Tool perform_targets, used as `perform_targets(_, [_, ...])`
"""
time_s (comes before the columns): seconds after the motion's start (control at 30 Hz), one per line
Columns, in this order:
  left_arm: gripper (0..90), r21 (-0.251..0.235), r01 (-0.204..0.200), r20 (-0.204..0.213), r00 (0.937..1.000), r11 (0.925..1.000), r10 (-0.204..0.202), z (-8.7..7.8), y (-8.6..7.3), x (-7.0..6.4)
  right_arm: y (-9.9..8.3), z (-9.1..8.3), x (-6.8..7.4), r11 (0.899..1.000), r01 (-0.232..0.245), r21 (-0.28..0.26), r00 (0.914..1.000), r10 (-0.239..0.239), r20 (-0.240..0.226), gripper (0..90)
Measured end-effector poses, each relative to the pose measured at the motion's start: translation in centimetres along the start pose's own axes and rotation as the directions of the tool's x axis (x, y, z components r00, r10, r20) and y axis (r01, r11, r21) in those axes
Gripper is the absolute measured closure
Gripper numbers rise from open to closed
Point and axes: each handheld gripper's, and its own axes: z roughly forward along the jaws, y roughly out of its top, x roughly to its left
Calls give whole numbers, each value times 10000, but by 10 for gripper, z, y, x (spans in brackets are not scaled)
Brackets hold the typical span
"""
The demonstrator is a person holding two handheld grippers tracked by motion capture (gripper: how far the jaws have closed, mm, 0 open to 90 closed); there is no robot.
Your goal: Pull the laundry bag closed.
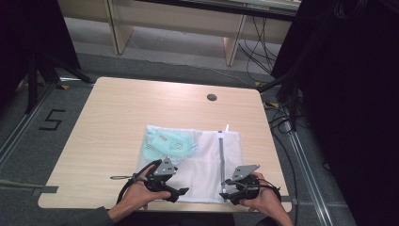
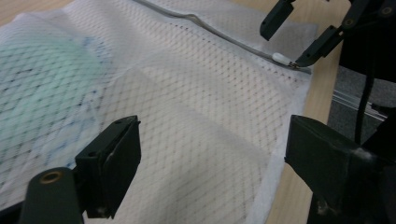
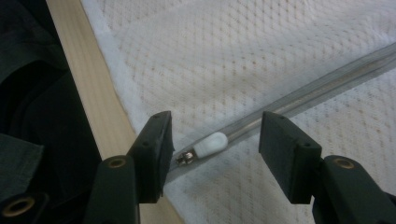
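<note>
A white mesh bag (image 1: 193,162) lies flat on the pale wooden worktop (image 1: 113,127), near the edge closest to the person, with something pale green (image 1: 167,145) showing through the mesh in its far left part. A grey zipper (image 1: 220,157) runs along the bag near its right side, and its white pull tab (image 3: 210,144) sits at the near end, close to the bag's hem. The right gripper (image 3: 212,154) is held low over that corner with its fingers (image 3: 154,149) spread apart, one on each side of the pull tab and not touching it. The left gripper (image 2: 205,163) hovers over the near left part of the bag, its fingers (image 2: 114,161) also wide open with nothing between them but mesh below. From above, both hands (image 1: 141,193) come in at the near edge of the worktop, well apart from each other
</note>
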Motion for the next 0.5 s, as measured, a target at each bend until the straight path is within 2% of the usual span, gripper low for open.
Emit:
perform_targets(0.03, [180, 43, -74, -39, 10000, 10000, 74, 1, 1, -1, 1, -1, -1, 9997, 79, 233, 10000, -79, -15, 454])
perform_targets(0.1, [181, 24, -44, 129, 9999, 10000, 44, 5, 2, -4, 1, 0, -2, 9994, 299, 164, 9995, -296, -136, 460])
perform_targets(0.13, [182, 44, -193, 170, 9997, 9998, 192, 6, 2, -4, 1, 1, -2, 9993, 322, 196, 9992, -317, -226, 462])
perform_targets(0.17, [182, 80, -143, 152, 9998, 9999, 141, 7, 2, -5, 1, 3, -1, 9997, 223, 82, 9994, -221, -250, 463])
perform_targets(0.2, [182, 80, -278, 211, 9994, 9996, 277, 9, 2, -5, 1, 3, 0, 9996, 127, 270, 9996, -119, -269, 463])
perform_targets(0.23, [182, 138, -178, 199, 9996, 9997, 175, 9, 1, -6, 2, 2, -2, 9985, 466, 291, 9984, -457, -326, 467])
perform_targets(0.27, [182, 171, -368, 268, 9990, 9992, 363, 9, 2, -5, 3, 3, 0, 9986, 353, 390, 9987, -338, -380, 470])
perform_targets(0.3, [182, 161, -165, 237, 9996, 9997, 162, 9, 1, -7, 3, 3, 0, 9986, 353, 390, 9987, -338, -380, 470])
perform_targets(0.33, [182, 156, -188, 225, 9996, 9997, 184, 9, 1, -7, 3, 3, -1, 9979, 546, 360, 9975, -529, -466, 472])
perform_targets(0.43, [182, 108, -140, 266, 9996, 9998, 137, 9, 1, -7, 4, 6, 0, 9971, 597, 479, 9966, -568, -597, 477])
perform_targets(0.47, [182, 106, -156, 260, 9995, 9998, 153, 9, 1, -7, 4, 7, -1, 9956, 839, 411, 9947, -812, -636, 480])
perform_targets(0.5, [182, 111, -280, 281, 9992, 9995, 276, 9, 2, -6, 5, 8, -1, 9961, 724, 507, 9949, -686, -737, 480])
